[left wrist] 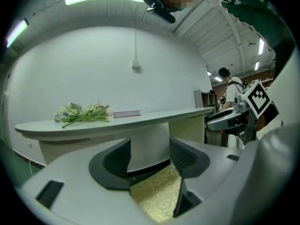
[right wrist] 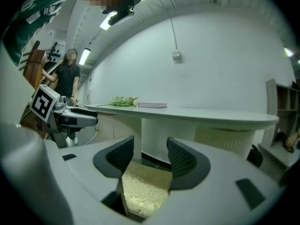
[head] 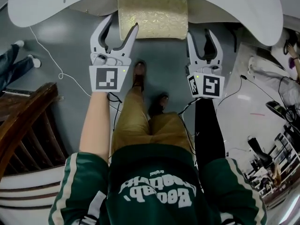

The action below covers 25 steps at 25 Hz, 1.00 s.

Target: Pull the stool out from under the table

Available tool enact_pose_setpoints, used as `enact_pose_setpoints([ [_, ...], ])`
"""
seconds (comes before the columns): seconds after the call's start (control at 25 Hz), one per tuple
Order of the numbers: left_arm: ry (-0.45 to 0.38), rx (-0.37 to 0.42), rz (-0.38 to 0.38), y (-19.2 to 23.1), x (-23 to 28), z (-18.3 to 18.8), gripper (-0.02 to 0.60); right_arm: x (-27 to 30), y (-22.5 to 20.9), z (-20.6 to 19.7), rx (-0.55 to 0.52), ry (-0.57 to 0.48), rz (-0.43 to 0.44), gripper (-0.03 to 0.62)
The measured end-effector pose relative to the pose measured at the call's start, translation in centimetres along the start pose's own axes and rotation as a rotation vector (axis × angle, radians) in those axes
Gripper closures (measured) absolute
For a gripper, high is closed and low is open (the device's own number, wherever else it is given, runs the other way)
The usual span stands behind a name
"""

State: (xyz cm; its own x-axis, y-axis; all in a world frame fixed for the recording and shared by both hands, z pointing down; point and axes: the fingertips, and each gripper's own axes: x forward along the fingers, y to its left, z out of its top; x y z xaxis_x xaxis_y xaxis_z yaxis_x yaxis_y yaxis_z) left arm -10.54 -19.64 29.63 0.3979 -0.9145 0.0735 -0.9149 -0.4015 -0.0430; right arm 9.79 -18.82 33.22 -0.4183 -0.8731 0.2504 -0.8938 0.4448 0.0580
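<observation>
The stool has a gold, shiny top with a leafy pattern. It stands on the grey floor, and its far part is tucked under the big white counter. The near part sticks out toward the person.

The left gripper is at the stool's left edge. Its fingers are spread wide. One finger is over the gold top and the other is out past the side. In the left gripper view, the gold top shows low down in the gap between the fingers. They do not squeeze it.

The right gripper is just beside the stool's right edge. Its fingers are spread wide too. In the right gripper view, a corner of the gold top shows in the gap, and nothing is pinched.

On the counter lie some flowers and a thin book, side by side. The person's brown shoes stand on the floor, near the stool and between the two grippers.
</observation>
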Motion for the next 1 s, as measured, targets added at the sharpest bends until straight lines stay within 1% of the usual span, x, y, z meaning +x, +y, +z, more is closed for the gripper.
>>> enact_pose_setpoints([
  [0.2, -0.001, 0.008, 0.024, -1.5, -1.8, -4.7, 0.321, -1.0, -0.1, -5.3, -0.01, -0.001, 0.019, 0.339],
  [0.44, 0.028, 0.018, 0.057, -1.8, -3.3, -11.9, 0.321, -1.2, -1.2, -12.5, -0.014, -0.001, 0.015, 0.333],
  [0.68, 0.117, 0.004, 0.135, -0.1, -5.6, -20.5, 0.321, -0.9, -2.4, -20.0, -0.022, 0.051, 0.017, 0.321],
  [0.8, 0.155, 0.023, 0.145, 0.6, -6.3, -24.9, 0.321, -0.1, -2.9, -23.8, 0.001, 0.065, 0.014, 0.304],
  [1.0, 0.171, 0.037, 0.142, 0.7, -6.7, -31.5, 0.321, 1.1, -3.2, -29.9, -0.012, 0.087, 0.038, 0.283],
])
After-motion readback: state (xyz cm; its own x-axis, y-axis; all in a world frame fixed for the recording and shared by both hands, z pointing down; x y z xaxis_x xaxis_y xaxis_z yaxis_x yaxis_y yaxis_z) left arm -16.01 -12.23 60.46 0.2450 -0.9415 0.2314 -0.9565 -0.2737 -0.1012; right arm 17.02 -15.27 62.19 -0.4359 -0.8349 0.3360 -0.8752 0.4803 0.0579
